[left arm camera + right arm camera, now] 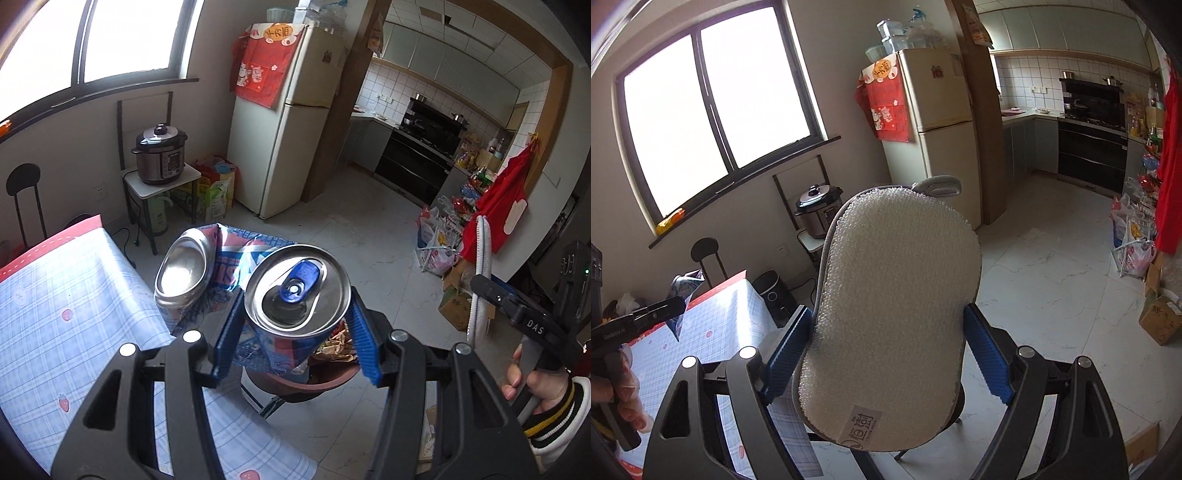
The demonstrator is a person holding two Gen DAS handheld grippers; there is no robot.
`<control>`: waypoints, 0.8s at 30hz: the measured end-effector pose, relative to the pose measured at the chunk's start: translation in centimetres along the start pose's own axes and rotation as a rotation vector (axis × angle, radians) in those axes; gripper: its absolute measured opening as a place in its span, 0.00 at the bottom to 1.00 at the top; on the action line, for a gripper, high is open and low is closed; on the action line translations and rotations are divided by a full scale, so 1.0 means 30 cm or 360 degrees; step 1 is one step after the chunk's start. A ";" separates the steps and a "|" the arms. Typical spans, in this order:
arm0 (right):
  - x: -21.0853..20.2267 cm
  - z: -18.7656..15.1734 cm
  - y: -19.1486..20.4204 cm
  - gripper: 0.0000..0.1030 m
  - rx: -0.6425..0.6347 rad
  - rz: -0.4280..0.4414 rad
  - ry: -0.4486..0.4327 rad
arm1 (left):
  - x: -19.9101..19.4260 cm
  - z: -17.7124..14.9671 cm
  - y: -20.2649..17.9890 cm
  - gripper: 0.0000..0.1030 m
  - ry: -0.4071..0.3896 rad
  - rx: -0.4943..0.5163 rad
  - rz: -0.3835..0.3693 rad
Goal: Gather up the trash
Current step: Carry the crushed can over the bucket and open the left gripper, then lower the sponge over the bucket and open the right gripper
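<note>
Left gripper (295, 332) fingers grasp a crushed can (295, 291) — only the right gripper's (890, 354) view shows its sponge (890, 314) gripped.

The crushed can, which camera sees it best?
The left wrist view. The crushed can fills the middle there, clamped in the left gripper, its top and bent bottom showing. The right wrist view shows only a crumpled blue edge at far left.

Daylight pours through a dark-framed window (716, 110) onto beige walls and a pale marble-look floor (1052, 266). A cream fridge (288, 122) stands beside the kitchen doorway, near a checked tablecloth (74, 295).
</note>
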State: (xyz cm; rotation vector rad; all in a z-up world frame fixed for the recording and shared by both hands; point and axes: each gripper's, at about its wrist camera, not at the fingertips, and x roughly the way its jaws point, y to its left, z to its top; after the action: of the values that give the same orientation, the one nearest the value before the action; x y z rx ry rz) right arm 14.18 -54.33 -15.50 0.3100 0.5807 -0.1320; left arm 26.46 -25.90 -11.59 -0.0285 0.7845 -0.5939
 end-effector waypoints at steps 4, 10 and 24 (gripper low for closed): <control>0.006 -0.009 -0.080 0.79 0.0042 -0.0032 0.0011 | 0.153 0.046 -0.065 0.54 0.0077 0.0045 -0.0023; 0.031 -0.011 -0.133 0.79 0.0075 -0.0062 0.0027 | 0.336 0.108 -0.114 0.54 0.0156 0.0124 -0.0018; 0.086 0.011 -0.050 0.80 0.0019 0.0011 0.0037 | 0.258 0.174 -0.023 0.92 0.0033 0.0048 0.0041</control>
State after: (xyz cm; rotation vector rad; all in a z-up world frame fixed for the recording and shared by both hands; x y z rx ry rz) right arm 16.17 -55.96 -17.07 0.3257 0.6021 -0.1256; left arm 33.91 -31.44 -12.77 0.0153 0.7951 -0.5822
